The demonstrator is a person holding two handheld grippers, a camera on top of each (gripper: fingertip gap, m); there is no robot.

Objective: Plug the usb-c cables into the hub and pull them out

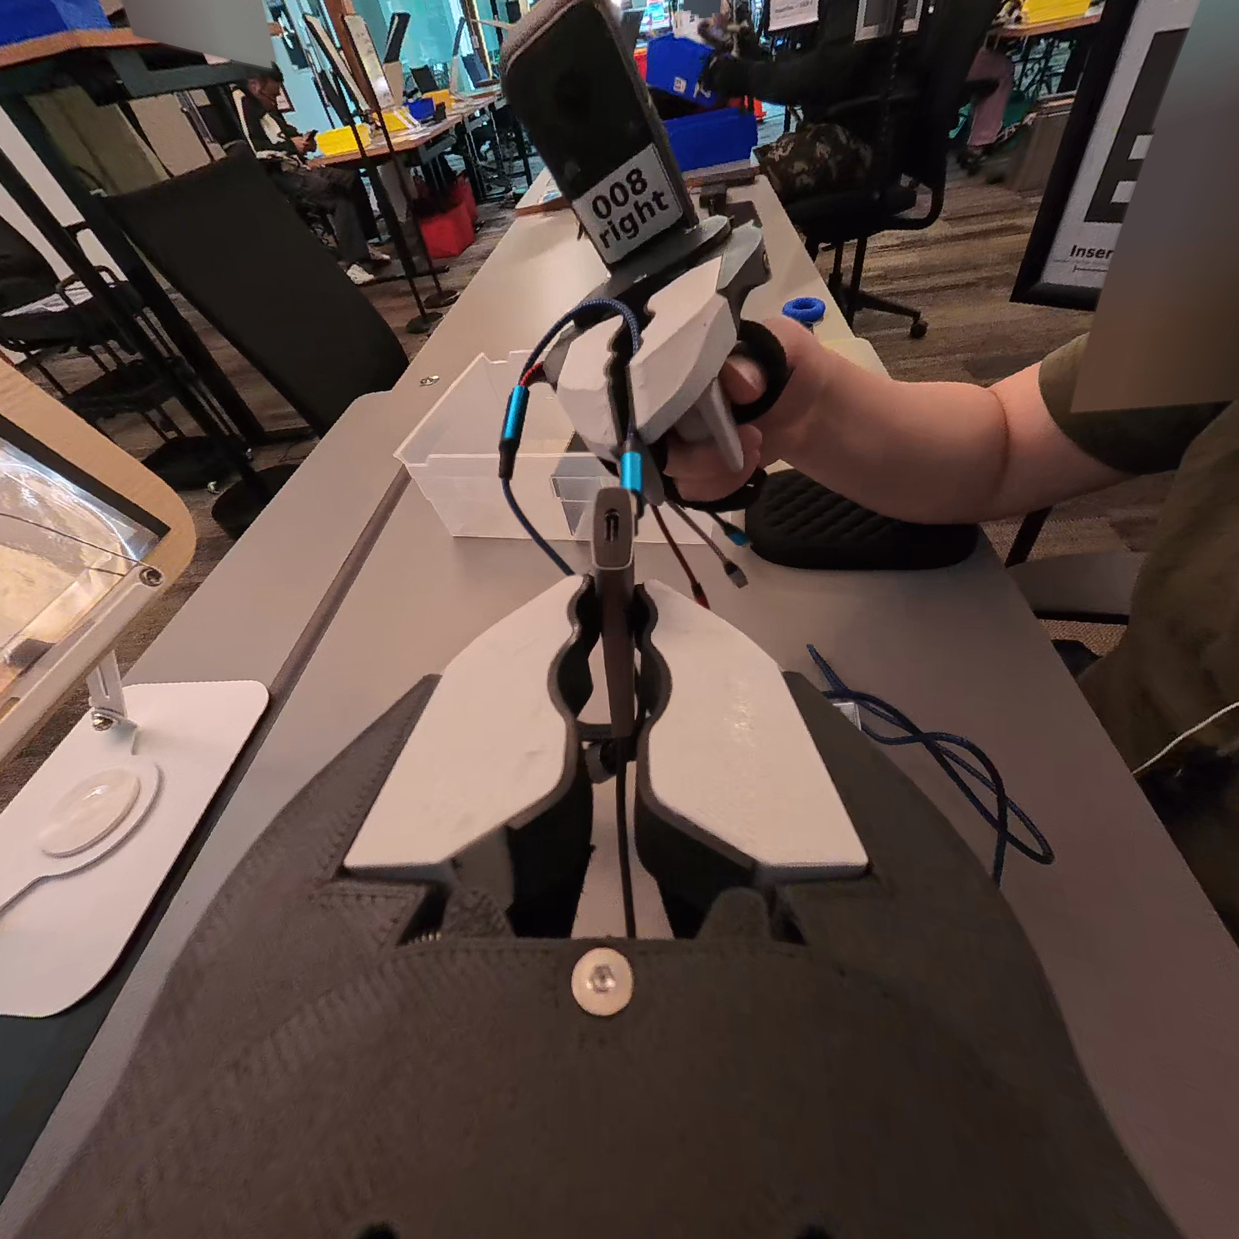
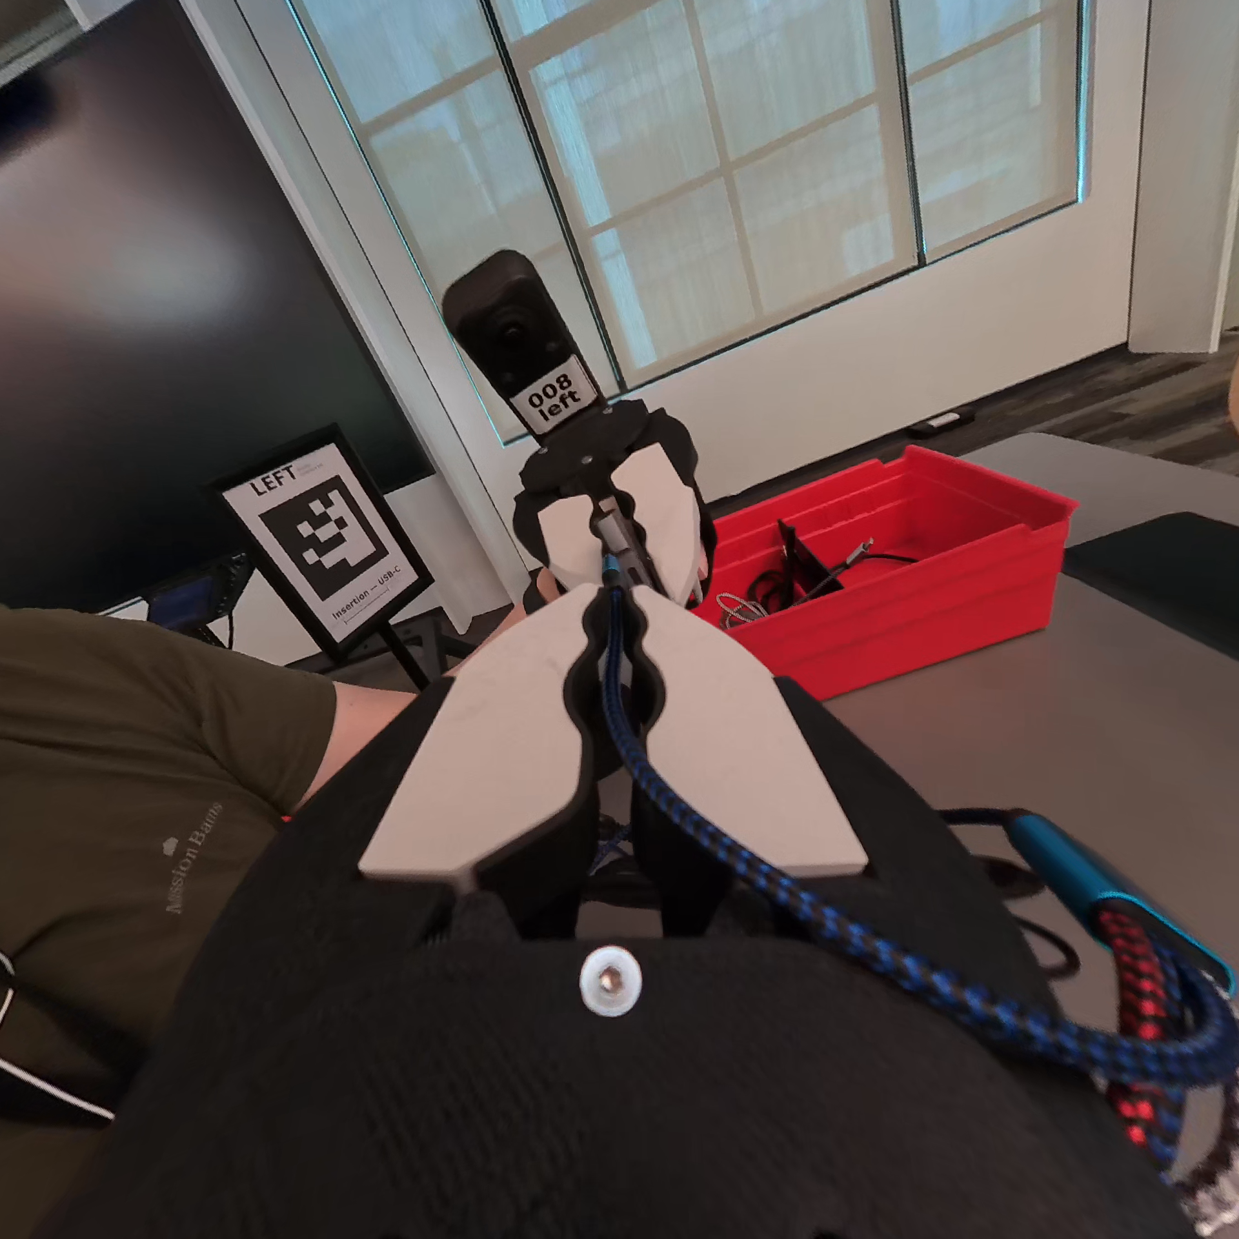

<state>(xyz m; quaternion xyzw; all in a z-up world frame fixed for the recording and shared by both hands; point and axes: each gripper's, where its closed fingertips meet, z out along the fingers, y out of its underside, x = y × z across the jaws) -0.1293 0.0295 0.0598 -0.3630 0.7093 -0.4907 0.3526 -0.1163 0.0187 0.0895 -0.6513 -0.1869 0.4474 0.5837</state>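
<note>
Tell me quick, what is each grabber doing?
Left gripper: shut on the grey hub.
Right gripper: shut on the blue braided cable, its plug at the hub.

Your left gripper (image 1: 611, 593) holds the hub (image 1: 611, 536) above the table (image 1: 871, 643). Your right gripper (image 2: 613, 603) faces it, holding a cable (image 2: 620, 677) whose plug (image 2: 611, 566) meets the hub's end. Behind the hub sits a bin (image 1: 462, 462). A tray (image 2: 938, 583) lies beyond your left gripper.
</note>
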